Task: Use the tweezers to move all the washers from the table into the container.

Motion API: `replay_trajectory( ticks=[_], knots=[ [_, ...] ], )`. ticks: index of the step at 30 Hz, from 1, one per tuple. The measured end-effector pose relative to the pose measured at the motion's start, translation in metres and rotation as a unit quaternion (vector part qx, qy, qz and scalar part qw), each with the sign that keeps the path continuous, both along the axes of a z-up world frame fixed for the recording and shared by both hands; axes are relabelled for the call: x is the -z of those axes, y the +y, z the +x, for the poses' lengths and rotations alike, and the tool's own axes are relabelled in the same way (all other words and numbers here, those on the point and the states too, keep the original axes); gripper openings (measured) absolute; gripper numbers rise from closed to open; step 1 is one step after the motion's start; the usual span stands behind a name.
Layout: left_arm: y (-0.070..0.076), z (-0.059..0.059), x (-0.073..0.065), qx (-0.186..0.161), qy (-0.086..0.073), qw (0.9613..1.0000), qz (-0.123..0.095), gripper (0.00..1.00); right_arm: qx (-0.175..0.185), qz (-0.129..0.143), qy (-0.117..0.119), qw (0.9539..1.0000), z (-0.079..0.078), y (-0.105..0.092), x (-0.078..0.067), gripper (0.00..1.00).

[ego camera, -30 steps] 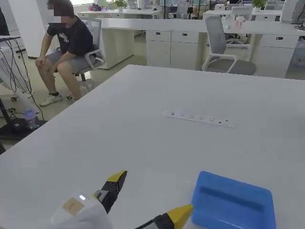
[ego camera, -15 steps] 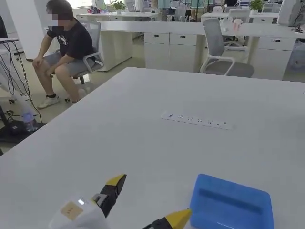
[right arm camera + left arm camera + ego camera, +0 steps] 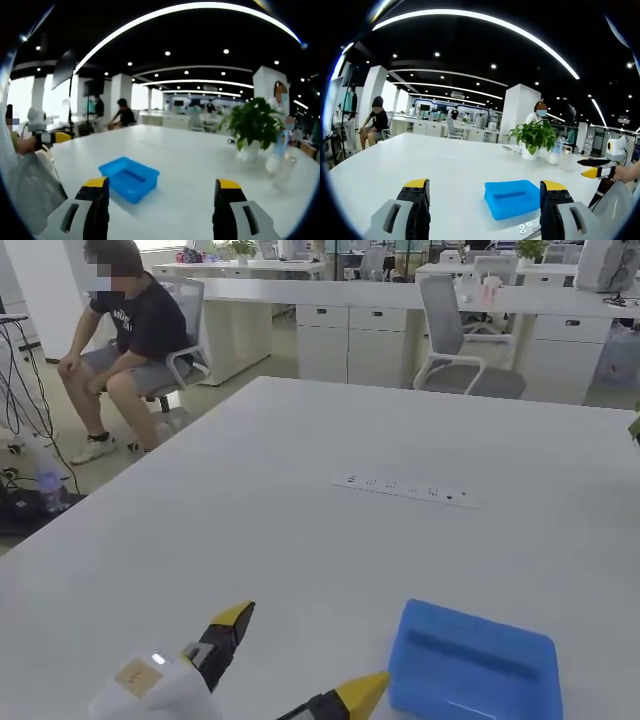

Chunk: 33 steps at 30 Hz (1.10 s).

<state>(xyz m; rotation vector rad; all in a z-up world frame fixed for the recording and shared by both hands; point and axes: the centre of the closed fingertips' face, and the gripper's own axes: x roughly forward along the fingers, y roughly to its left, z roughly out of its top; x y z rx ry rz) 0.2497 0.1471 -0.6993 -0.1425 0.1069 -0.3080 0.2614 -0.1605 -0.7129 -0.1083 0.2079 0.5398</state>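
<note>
The blue container [image 3: 470, 665] sits on the white table [image 3: 300, 500] near its front edge. My left gripper [image 3: 300, 652] is just left of it, open, its yellow-tipped jaws wide apart and nothing between them. In the left gripper view the container [image 3: 512, 197] lies straight ahead of the left gripper [image 3: 484, 186], and several small washers [image 3: 526, 229] lie on the table in front of the container. My right gripper [image 3: 161, 184] is open and empty, with the container [image 3: 129, 178] ahead to its left. Each gripper shows at the edge of the other's view: right gripper [image 3: 597, 167], left gripper [image 3: 47, 136].
A white power strip [image 3: 405, 488] lies mid-table. A potted plant [image 3: 535, 137] and a bottle [image 3: 280, 145] stand further along the table. A person sits on a chair [image 3: 125, 330] beyond the table's left edge. Desks and office chairs [image 3: 465, 340] stand behind.
The head camera has shifted a little, so the whole picture slid left. The gripper, container and power strip keep their places relative to each other.
</note>
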Motion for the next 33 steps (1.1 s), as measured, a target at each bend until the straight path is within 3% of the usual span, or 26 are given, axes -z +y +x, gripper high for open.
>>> replay_trajectory(
  ticks=[12,16,24,29,33],
  knots=[
    [-0.005,0.000,0.004,0.017,0.007,0.9998,-0.002,0.93,0.017,-0.006,-0.009,0.9998,0.002,-0.008,-0.002,0.86],
    [-0.006,0.000,-0.001,0.015,-0.004,0.9999,-0.005,0.94,0.014,-0.008,-0.008,0.9998,0.002,-0.006,-0.002,0.86],
    [-0.007,0.000,0.001,0.015,0.000,0.9999,0.005,0.95,0.027,-0.002,-0.015,0.9995,0.003,-0.011,-0.006,0.86],
    [-0.011,0.000,0.004,0.022,0.005,0.9997,0.011,0.95,0.022,-0.013,-0.010,0.9996,0.003,-0.008,-0.003,0.85],
    [-0.014,-0.001,0.008,0.037,0.019,0.9990,0.016,0.92,0.016,-0.028,0.012,0.9994,0.002,-0.008,0.005,0.82]
  ],
)
